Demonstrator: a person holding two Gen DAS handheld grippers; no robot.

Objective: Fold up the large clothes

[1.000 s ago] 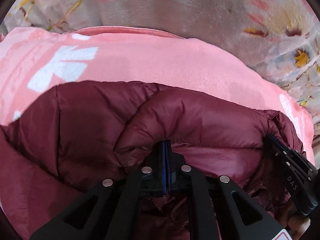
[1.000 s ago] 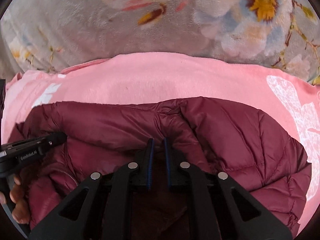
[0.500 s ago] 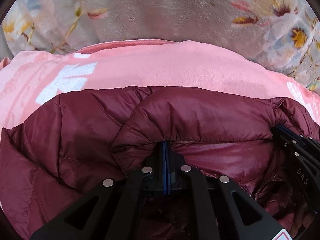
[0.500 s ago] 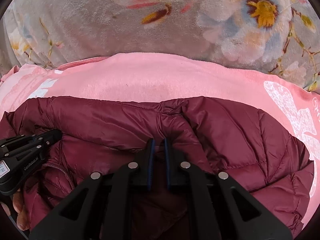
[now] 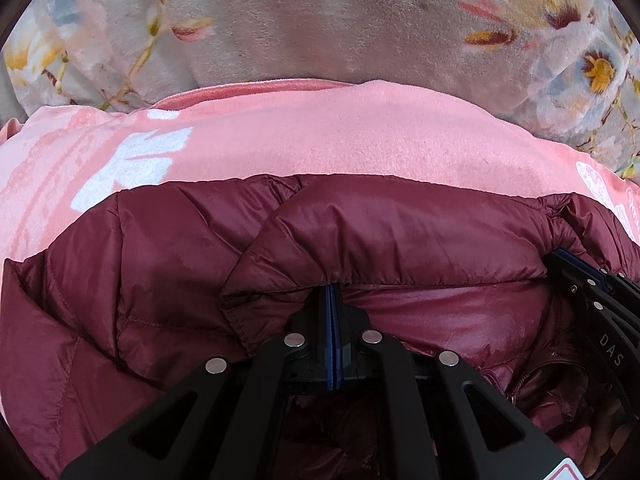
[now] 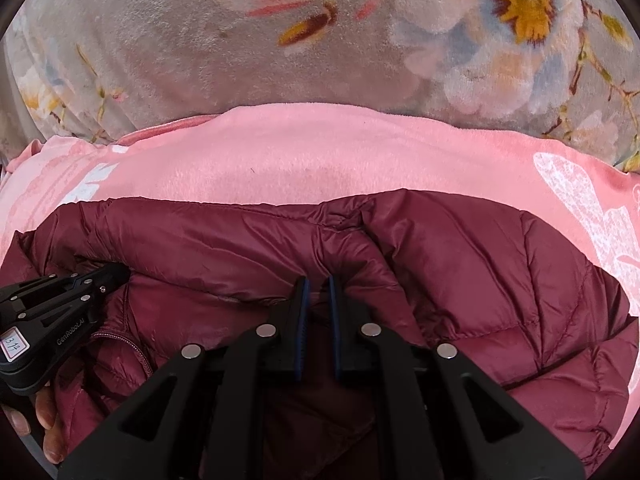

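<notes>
A maroon quilted puffer jacket (image 5: 400, 232) lies on a pink fleece blanket (image 5: 320, 132). My left gripper (image 5: 332, 289) is shut on the jacket's collar edge, which folds over its fingertips. In the right wrist view the jacket (image 6: 480, 264) fills the lower half, and my right gripper (image 6: 319, 285) is shut on a pinch of its upper edge, with fabric between the blue pads. Each gripper shows in the other's view: the right gripper (image 5: 560, 258) at the far right, the left gripper (image 6: 118, 273) at the left. The jacket's zipper (image 6: 132, 344) lies between them.
A grey plush blanket with large flowers (image 6: 200, 40) spreads beyond the pink one, which carries white printed patterns (image 5: 132, 164). A person's fingers (image 6: 44, 420) hold the left gripper's handle at the lower left.
The left wrist view has rolled and shifted, so the jacket's top edge now runs more level across it. The right gripper kept still. Both grips stayed shut on the jacket.
</notes>
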